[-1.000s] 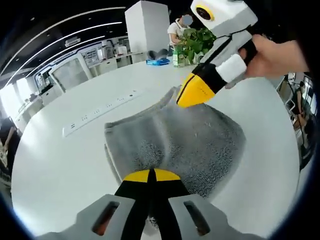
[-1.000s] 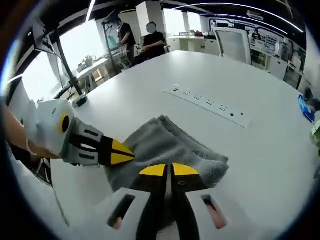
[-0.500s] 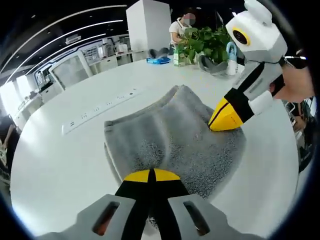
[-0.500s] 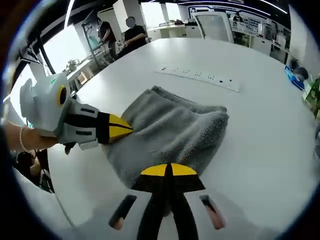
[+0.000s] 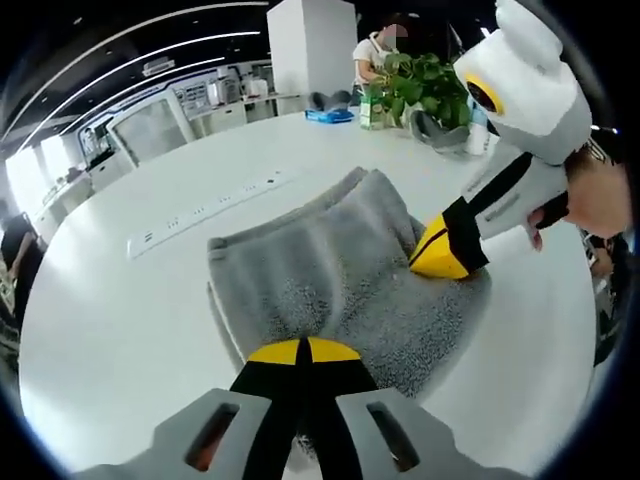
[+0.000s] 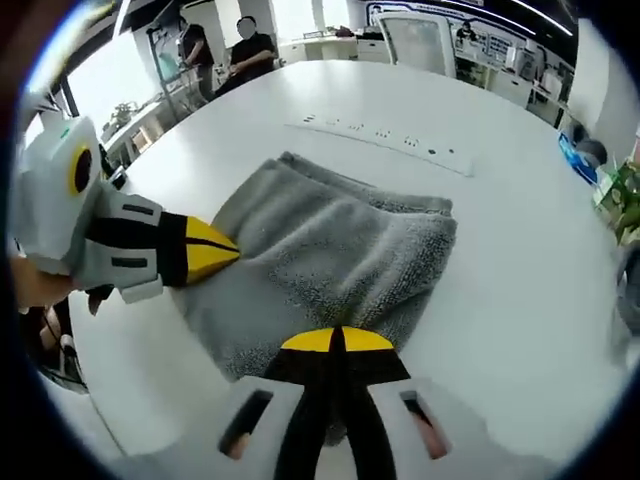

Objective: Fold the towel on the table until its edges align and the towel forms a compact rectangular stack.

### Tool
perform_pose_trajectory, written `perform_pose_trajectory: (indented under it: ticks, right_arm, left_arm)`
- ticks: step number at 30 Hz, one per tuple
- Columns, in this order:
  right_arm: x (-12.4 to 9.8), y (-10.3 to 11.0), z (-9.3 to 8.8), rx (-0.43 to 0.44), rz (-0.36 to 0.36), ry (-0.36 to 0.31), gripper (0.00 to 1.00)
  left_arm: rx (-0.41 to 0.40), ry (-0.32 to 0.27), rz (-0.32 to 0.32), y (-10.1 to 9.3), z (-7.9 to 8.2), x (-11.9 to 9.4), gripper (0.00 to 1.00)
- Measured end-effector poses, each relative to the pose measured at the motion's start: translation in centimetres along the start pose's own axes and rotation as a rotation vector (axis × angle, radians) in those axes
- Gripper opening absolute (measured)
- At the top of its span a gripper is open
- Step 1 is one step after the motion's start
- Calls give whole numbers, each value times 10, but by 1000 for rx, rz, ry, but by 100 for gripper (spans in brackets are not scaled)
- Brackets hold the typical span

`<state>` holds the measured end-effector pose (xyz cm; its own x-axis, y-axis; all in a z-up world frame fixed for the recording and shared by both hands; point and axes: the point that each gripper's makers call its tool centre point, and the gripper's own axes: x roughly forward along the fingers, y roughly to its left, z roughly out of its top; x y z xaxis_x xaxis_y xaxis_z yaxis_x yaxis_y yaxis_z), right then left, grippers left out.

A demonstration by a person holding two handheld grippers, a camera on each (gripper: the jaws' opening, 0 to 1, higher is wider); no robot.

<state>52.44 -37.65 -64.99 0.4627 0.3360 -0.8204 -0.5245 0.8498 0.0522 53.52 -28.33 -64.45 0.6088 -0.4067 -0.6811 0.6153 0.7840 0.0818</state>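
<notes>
A grey towel point(image 5: 330, 280) lies folded into a thick rectangle on the round white table point(image 5: 110, 330). My left gripper point(image 5: 303, 352) is shut, its yellow tips resting on the towel's near edge. The right gripper point(image 5: 440, 255) comes into the left gripper view from the right, held by a hand, its shut tip pressed on the towel's right side. In the right gripper view the towel point(image 6: 330, 250) spreads ahead of my shut right gripper point(image 6: 340, 342), and the left gripper point(image 6: 205, 250) touches the towel's left edge.
A flush white power strip point(image 5: 205, 210) point(image 6: 380, 135) is set into the table beyond the towel. Potted plants point(image 5: 420, 85) and a blue item point(image 5: 335, 115) stand at the far rim. An office chair point(image 5: 150, 140) and people point(image 6: 245, 50) are beyond the table.
The right gripper has come down from above the towel's far corner onto its right side. The left gripper has stayed at the near edge. The towel lies as before.
</notes>
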Motion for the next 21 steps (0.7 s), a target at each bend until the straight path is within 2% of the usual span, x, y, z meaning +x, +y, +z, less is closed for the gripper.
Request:
perform_pose_trajectory:
  ticks: [3,6,10,12,13,17,21]
  right_arm:
    - [-1,-1,1,-5,3,5,0]
    - [-7,0,3,4,31,-25,0]
    - [-20,1,10,3,44,-77,0]
    - [-28,4,15,1,55,-107,0]
    - [-31,6,17,-3,59,-119,0]
    - [-52,11,30,-4,55,-197,0]
    - [-78,17,39,32,55,-293,9]
  left_arm:
    - [10,1,4,0,0,-1,1]
    - [-77,-9,-7,3,4,-7,2]
    - [-112,-40,-3,8,12,-21,1]
    - [-148,-72,-2,8,20,-28,2]
    - [-161,-110,0,8,27,-34,3]
    - [-149,-175,-15,5,43,-56,15]
    - [-128,-223,-16,2,50,-82,17]
